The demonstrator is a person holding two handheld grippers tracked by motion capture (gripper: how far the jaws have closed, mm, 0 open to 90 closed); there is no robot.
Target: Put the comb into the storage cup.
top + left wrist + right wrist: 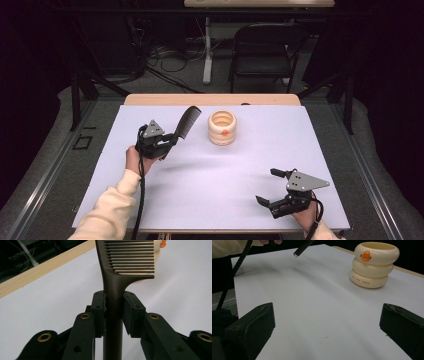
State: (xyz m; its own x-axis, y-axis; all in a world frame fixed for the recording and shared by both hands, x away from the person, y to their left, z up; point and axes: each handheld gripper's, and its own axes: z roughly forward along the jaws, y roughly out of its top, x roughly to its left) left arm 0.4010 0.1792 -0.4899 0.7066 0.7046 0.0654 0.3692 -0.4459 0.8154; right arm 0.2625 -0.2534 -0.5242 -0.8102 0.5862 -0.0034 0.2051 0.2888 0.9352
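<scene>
My left gripper (pixel 170 141) is shut on the handle of a black comb (pixel 187 121), held above the white mat with its toothed end pointing up and toward the back. In the left gripper view the comb (pixel 113 290) runs straight up between the two pads (pixel 98 312), teeth to the right. A cream ribbed cup (pixel 222 128) with an orange duck mark stands at the back middle of the mat, just right of the comb; the right gripper view has the cup (pixel 374 264) at its upper right. My right gripper (pixel 268 187) rests open near the front right.
The white mat (pixel 215 170) covers most of a wooden table (pixel 212 99). A black folding chair (pixel 264 50) and cables lie on the floor beyond the far edge. The comb's handle end (pixel 302 248) and a cream sleeve (pixel 229 247) show in the right gripper view.
</scene>
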